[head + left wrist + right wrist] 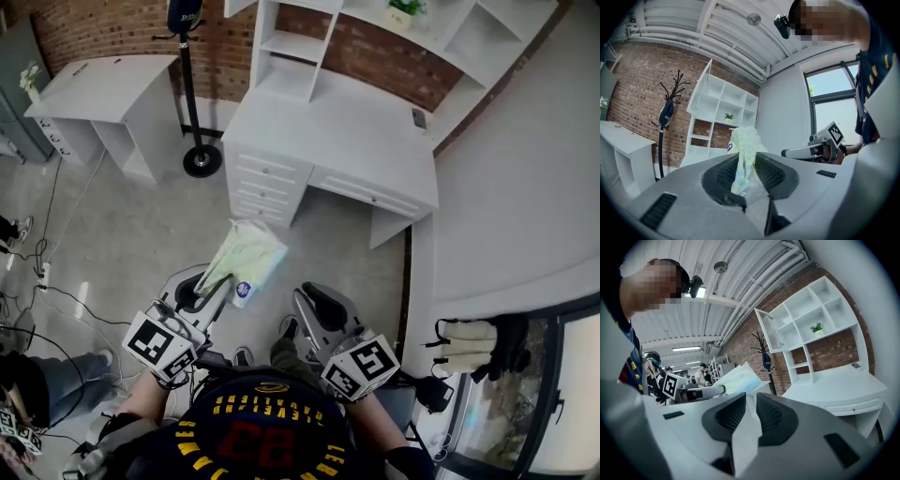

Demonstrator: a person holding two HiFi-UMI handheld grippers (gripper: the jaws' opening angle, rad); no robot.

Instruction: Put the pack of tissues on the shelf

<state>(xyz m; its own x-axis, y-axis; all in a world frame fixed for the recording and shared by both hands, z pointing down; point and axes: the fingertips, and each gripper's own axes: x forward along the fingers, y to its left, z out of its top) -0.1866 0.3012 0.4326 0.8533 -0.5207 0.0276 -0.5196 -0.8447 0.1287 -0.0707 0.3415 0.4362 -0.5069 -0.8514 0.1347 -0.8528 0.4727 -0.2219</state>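
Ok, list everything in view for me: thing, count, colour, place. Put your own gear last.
pack of tissues: one, pale green and white, held up over the floor in front of the desk
desk: one, white, with drawers, against the brick wall
shelf unit: one, white, open compartments, on the desk
potted plant: one, green, in a shelf compartment
side desk: one, white, far left
coat stand: one, black, between the two desks
cables: several, dark, on the floor at left
other people: at least two, far back
left gripper: grey, clamped on the pack's end
right gripper: grey, jaws slightly apart, empty
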